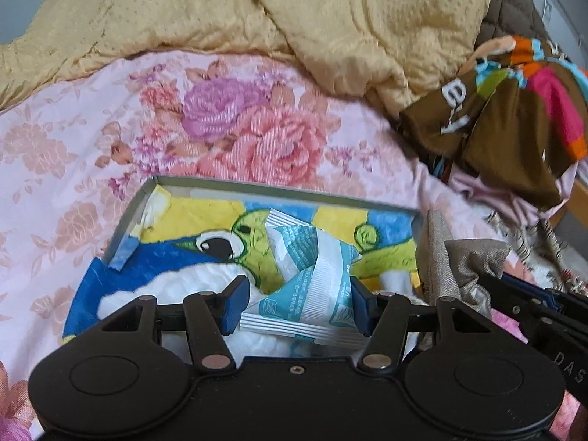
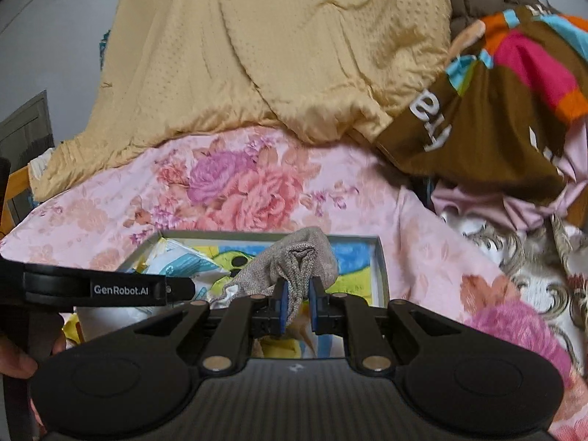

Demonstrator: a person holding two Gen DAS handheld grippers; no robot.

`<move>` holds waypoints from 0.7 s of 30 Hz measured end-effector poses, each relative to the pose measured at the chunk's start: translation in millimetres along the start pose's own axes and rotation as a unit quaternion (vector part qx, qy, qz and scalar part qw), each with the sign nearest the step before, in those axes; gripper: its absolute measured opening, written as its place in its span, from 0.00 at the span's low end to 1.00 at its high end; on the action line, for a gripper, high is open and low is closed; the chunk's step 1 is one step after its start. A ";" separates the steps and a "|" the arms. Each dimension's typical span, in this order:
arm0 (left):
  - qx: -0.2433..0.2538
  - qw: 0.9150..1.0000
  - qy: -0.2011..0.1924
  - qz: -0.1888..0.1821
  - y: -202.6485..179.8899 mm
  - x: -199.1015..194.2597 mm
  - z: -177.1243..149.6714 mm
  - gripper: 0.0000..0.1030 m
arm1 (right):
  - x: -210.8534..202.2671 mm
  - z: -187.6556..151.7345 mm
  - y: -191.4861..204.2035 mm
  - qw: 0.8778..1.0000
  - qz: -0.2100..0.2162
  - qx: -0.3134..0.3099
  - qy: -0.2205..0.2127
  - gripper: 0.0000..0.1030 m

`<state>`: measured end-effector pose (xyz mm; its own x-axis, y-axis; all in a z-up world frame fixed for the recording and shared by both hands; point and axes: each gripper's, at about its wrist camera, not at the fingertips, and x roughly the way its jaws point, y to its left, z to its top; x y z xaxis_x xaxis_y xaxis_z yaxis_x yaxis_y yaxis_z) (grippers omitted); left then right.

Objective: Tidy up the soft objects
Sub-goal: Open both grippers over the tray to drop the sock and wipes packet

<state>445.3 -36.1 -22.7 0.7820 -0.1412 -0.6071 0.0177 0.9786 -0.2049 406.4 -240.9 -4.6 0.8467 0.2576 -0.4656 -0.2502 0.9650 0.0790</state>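
Observation:
A shallow grey tray [image 1: 235, 185] lies on the floral bed and holds a blue, yellow and green cartoon towel [image 1: 172, 253]. A crumpled white and teal plastic packet [image 1: 312, 279] lies on the towel. My left gripper [image 1: 294, 303] hangs over the tray with its blue pads wide apart on either side of the packet. My right gripper [image 2: 297, 294] is shut on a grey knitted cloth [image 2: 294, 261], held over the tray [image 2: 380, 257]. The cloth also shows at the right in the left wrist view [image 1: 455, 261].
A pink floral bedsheet [image 1: 220, 121] covers the bed. A yellow quilt [image 1: 220, 7] is heaped at the back. A brown multicoloured garment [image 1: 514, 110] and other clothes pile at the right. A wall [image 2: 47, 36] stands at the left.

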 end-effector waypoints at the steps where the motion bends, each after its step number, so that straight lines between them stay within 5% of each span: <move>1: 0.002 1.000 0.002 0.001 -0.8 1.9 -1.4 0.57 | 1.5 -0.9 -1.3 1.000 -0.002 0.002 0.006 0.13; 9: 0.016 1.000 0.009 0.007 -7.0 7.5 -3.9 0.58 | 8.0 -3.7 -9.4 0.999 0.000 0.020 0.028 0.18; 21: 0.018 1.000 0.013 0.009 -10.1 10.3 -3.5 0.63 | 15.6 -8.6 -20.8 0.998 -0.021 0.040 0.047 0.39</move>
<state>451.0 -48.0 -29.5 0.7661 -0.1264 -0.6302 0.0256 0.9857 -0.1666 420.7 -257.4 -21.1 0.8071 0.2149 -0.5499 -0.1747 0.9766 0.1254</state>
